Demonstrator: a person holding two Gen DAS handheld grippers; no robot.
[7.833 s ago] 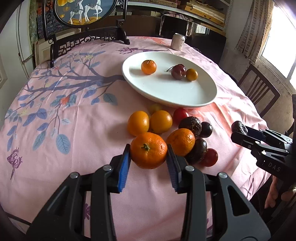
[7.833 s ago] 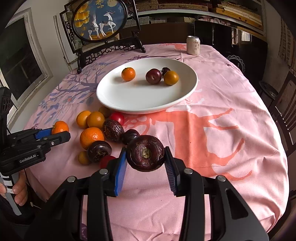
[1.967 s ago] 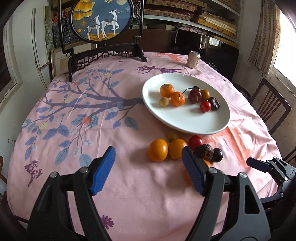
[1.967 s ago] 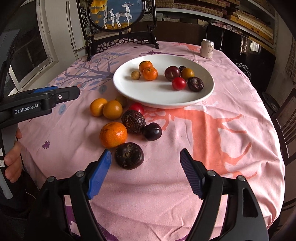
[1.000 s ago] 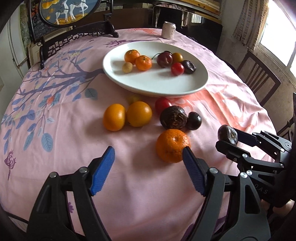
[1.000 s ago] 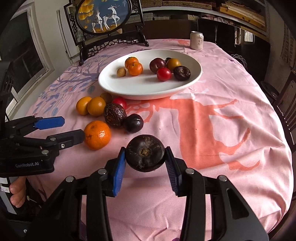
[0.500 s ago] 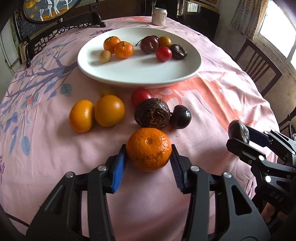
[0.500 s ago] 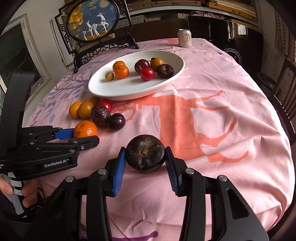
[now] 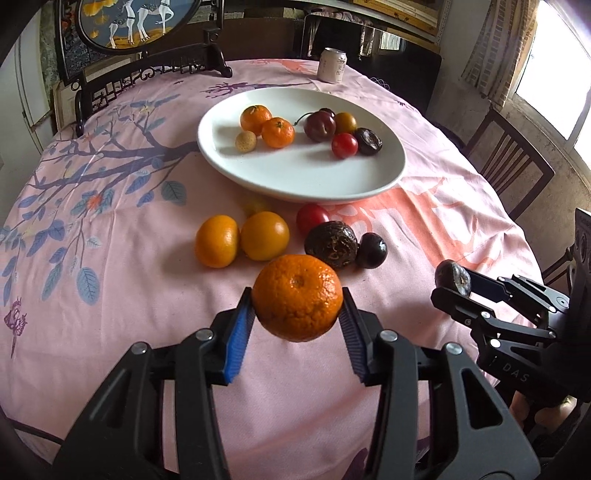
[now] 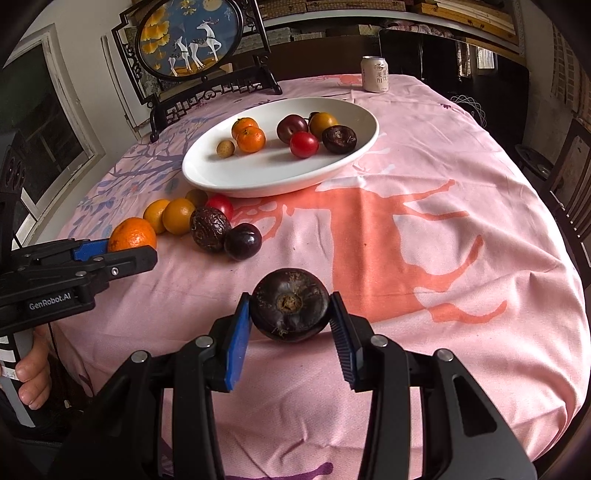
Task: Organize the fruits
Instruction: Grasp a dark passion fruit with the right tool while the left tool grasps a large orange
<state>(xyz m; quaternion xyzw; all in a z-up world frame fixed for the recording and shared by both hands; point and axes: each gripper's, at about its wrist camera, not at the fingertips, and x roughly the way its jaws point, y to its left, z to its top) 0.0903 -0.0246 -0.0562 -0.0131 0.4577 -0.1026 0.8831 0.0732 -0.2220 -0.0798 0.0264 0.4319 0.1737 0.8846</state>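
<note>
My left gripper (image 9: 297, 299) is shut on a mandarin orange (image 9: 297, 297) and holds it above the pink cloth. My right gripper (image 10: 290, 306) is shut on a dark round fruit (image 10: 290, 305), also off the table; it shows in the left wrist view (image 9: 453, 282). The white plate (image 9: 306, 181) holds several fruits: two small mandarins (image 9: 277, 131), a longan, a plum, a red tomato (image 9: 344, 145) and dark fruits. In front of the plate lie two oranges (image 9: 264, 235), a red tomato (image 9: 312, 218), a wrinkled passion fruit (image 9: 331, 245) and a dark plum (image 9: 371, 250).
A drink can (image 9: 332, 65) stands at the far edge of the table. A framed deer picture on a black stand (image 9: 140, 22) is at the back left. Wooden chairs (image 9: 513, 173) stand to the right of the round table.
My left gripper has lifted the mandarin off the cloth and pulled back from the loose fruit. My right gripper still holds the dark fruit, now a little higher.
</note>
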